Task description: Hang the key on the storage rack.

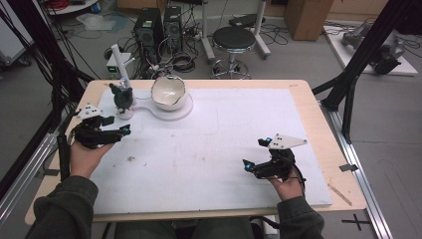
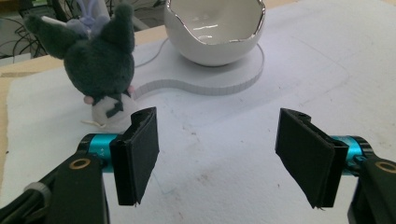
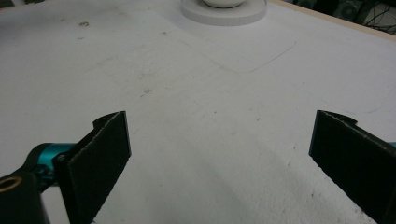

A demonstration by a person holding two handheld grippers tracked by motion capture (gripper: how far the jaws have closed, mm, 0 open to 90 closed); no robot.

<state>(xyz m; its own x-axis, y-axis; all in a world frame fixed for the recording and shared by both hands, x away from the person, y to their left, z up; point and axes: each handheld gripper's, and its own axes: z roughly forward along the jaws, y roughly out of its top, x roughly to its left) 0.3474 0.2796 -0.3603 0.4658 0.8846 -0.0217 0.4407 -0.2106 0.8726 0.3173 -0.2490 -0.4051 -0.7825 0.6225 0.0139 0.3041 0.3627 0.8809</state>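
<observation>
Two grippers hover over the white tabletop [image 1: 214, 149], both with jaws apart and nothing between them. Left gripper [image 1: 117, 127] points toward a dark plush toy [image 1: 122, 97], which stands upright at the far left on the narrow end of a white base plate [image 1: 171, 113]. An eggshell-shaped bowl [image 1: 169, 93] sits on the plate's round end, just beside the toy. Right gripper [image 1: 256, 157] waits well apart, near the front. Judged from this, the toy is not yet grasped; the whole pick remains.
</observation>
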